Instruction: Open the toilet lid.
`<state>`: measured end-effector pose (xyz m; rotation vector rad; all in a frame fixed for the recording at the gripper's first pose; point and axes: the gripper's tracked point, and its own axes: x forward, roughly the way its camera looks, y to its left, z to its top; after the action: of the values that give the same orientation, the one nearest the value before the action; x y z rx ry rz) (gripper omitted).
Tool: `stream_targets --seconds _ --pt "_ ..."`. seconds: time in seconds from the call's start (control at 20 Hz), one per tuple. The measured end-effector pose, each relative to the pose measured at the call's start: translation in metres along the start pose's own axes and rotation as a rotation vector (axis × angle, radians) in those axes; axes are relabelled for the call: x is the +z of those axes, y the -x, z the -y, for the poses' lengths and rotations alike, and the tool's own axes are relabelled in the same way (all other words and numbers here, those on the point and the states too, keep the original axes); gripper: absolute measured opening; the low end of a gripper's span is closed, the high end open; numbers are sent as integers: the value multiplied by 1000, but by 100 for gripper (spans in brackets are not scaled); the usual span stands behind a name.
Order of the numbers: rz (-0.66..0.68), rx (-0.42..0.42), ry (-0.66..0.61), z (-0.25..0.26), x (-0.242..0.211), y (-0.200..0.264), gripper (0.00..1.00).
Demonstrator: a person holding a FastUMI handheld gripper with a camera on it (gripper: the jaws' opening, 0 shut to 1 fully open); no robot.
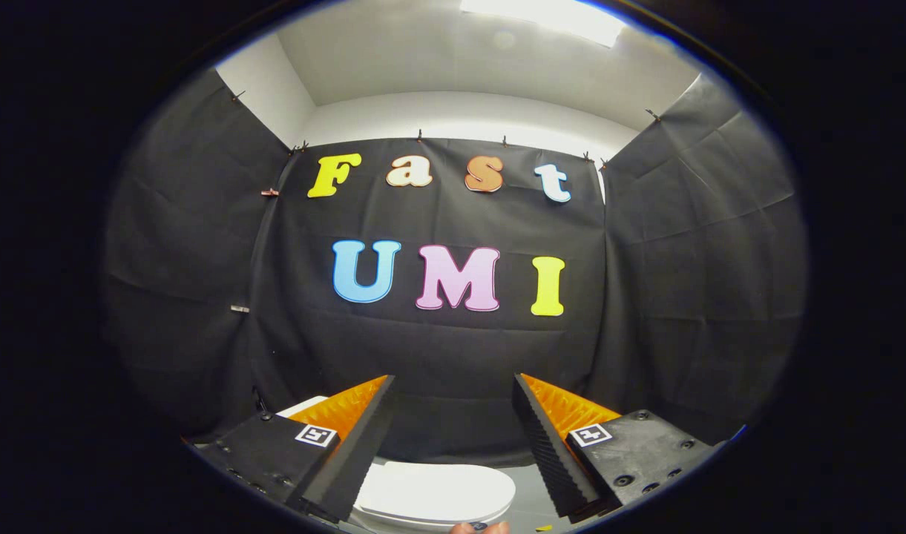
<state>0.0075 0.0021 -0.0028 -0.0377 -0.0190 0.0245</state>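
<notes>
Gripper (453,437) nearest the lens: both fingers (356,445) spread wide, nothing between them, no contact with anything. A fingertip of the person's hand (481,527) shows at the very bottom, just below the toilet.

Landmark: the toilet lid (434,491).

- Booth wall of black cloth (453,348) rises behind the lid and well beyond it, wrapping round on both sides. White room wall (460,111) and a bright ceiling light (545,16) sit above the cloth.
- Lid itself: white, glossy, rounded; lies flat and closed, below the fingers and in the gap between them, with the gripper held above it and looking over it toward the cloth.
- Pale floor (530,493) shows just beside the lid, on the right-finger side.
- A white corner, probably the tank (304,406), sits beyond the lid, behind the left finger; partly hidden, so not certain.

Handling judgement: lid looks like rigid moulded plastic, light, smooth, likely slippery under the pads. It should pivot on a hinge at the tank end. Best hold is the free front rim nearest the camera: hook one finger beneath the lip or pinch the edge, then lift in an arc toward the tank. Task not yet begun.
</notes>
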Motion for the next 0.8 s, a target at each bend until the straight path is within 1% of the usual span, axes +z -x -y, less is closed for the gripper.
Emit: stream_targets --seconds 0.35,0.55,0.8 --pt "-13 14 10 -13 -8 -8 98" --pt "9 20 -1 -16 -10 -8 98" --pt "9 1 21 -13 -37 -11 98"
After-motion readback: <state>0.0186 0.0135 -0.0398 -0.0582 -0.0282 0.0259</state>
